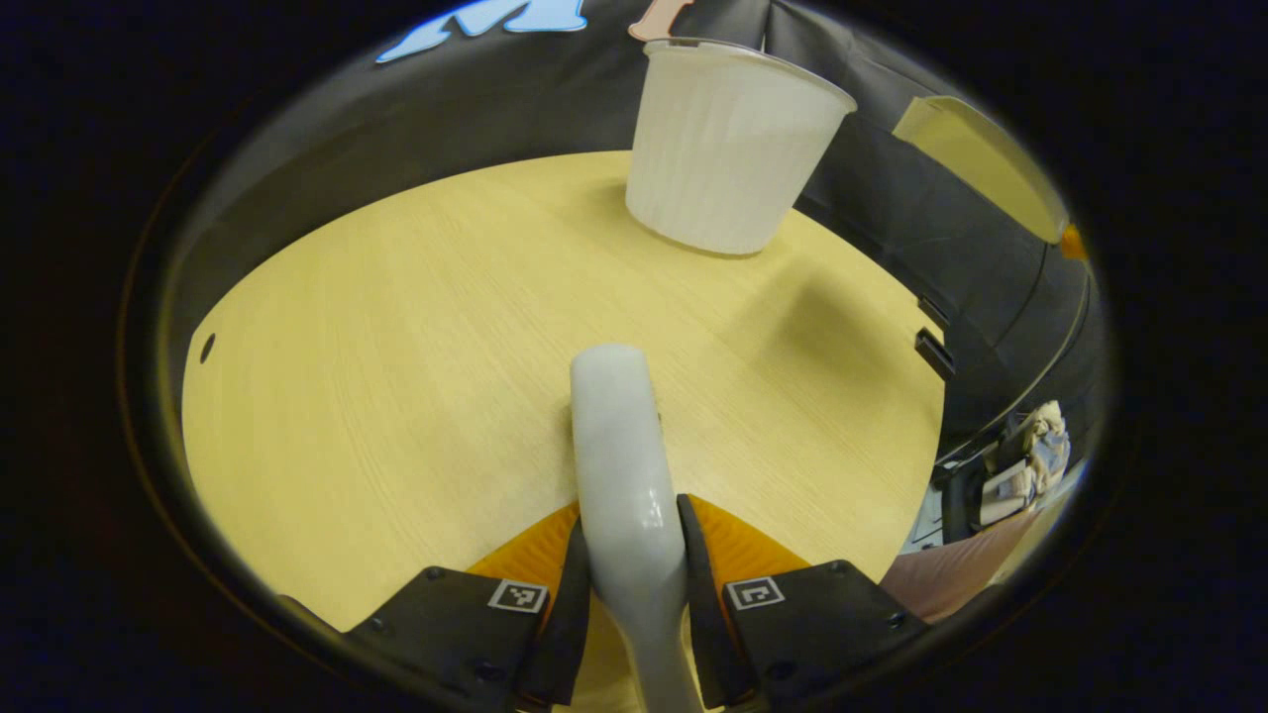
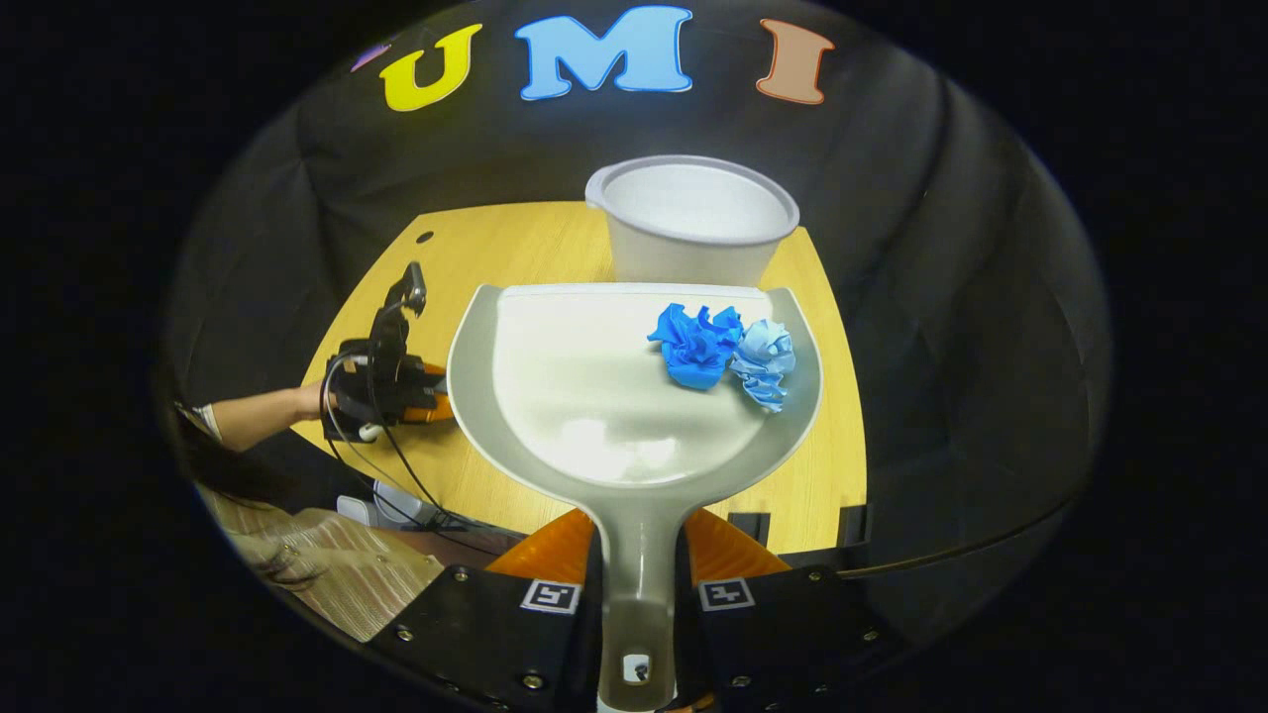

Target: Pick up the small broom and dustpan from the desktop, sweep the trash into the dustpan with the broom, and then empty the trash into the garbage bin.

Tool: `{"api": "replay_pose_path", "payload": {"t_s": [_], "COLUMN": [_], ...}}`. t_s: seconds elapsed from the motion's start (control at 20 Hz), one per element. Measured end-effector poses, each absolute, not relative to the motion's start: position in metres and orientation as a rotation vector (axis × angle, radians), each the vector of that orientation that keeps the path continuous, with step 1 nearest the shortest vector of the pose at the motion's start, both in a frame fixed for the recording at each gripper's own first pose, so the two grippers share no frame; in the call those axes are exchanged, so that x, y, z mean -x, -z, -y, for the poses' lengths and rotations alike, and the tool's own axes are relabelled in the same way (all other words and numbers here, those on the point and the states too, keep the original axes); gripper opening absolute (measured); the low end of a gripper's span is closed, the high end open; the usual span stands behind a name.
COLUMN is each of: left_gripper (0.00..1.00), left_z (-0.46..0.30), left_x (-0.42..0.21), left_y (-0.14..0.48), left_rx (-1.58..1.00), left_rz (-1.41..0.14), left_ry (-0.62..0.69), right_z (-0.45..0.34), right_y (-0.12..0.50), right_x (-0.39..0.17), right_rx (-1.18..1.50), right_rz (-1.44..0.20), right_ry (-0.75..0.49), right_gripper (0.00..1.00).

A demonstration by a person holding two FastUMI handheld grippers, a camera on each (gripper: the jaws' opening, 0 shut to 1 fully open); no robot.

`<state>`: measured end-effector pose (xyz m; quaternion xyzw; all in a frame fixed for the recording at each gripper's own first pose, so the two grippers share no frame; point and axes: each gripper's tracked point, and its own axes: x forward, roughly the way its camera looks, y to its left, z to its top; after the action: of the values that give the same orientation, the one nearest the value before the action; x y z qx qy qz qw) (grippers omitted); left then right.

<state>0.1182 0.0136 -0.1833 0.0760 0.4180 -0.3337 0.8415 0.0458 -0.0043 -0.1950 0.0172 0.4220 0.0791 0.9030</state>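
Carrying the loaded dustpan (image 2: 634, 396) toward the bin (image 2: 691, 223), with two paper wads on its pan.

The dustpan is held by its narrow handle, on which the right tool (image 2: 637, 594) is clenched from both sides; the pan is raised over the desk (image 2: 837, 446), its front lip just short of the bin's rim. It is judged light and stiff, but its glossy plastic is likely slippery, so the handle is best gripped firmly near the pan. A dark blue wad (image 2: 696, 344) and a pale blue wad (image 2: 765, 361) lie touching each other near the pan's right front corner; both are judged very light, soft and easily rolled off if the pan is tipped early. The broom (image 1: 626, 465) handle is gripped between the fingers of the left tool (image 1: 634, 584), over the desk, its bristles unseen.
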Motion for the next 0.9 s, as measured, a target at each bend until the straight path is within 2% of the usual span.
{"api": "replay_pose_path", "payload": {"t_s": [0.2,0.45,0.5,0.65,0.75,0.8,0.85,0.9], "left_gripper": [0.49,0.51,0.51,0.51,0.51,0.51,0.51,0.49], "left_z": [-0.033,-0.059,-0.064,-0.086,-0.085,-0.090,-0.089,-0.093], "left_x": [-0.117,-0.111,-0.111,-0.109,-0.105,-0.104,-0.101,-0.100], "left_y": [0.174,0.153,0.147,0.149,0.144,0.143,0.144,0.143], "left_rx": [-0.141,-0.121,-0.115,-0.085,-0.065,-0.056,-0.053,-0.052], "left_rz": [-0.881,-0.883,-0.882,-0.882,-0.883,-0.884,-0.883,-0.882], "left_ry": [0.665,0.630,0.622,0.588,0.560,0.546,0.536,0.524], "right_z": [0.002,0.001,0.001,0.002,0.002,0.003,0.003,0.003], "right_y": [0.200,0.191,0.191,0.191,0.186,0.182,0.180,0.179], "right_x": [-0.044,-0.044,-0.045,-0.045,-0.043,-0.042,-0.043,-0.043], "right_rx": [-0.036,-0.105,-0.119,-0.136,-0.172,-0.199,-0.221,-0.241], "right_rz": [-0.842,-0.864,-0.866,-0.878,-0.894,-0.903,-0.907,-0.909], "right_ry": [-0.163,-0.204,-0.212,-0.233,-0.258,-0.270,-0.280,-0.288], "right_gripper": [0.29,0.29,0.26,0.29,0.26,0.29,0.26,0.29]}}
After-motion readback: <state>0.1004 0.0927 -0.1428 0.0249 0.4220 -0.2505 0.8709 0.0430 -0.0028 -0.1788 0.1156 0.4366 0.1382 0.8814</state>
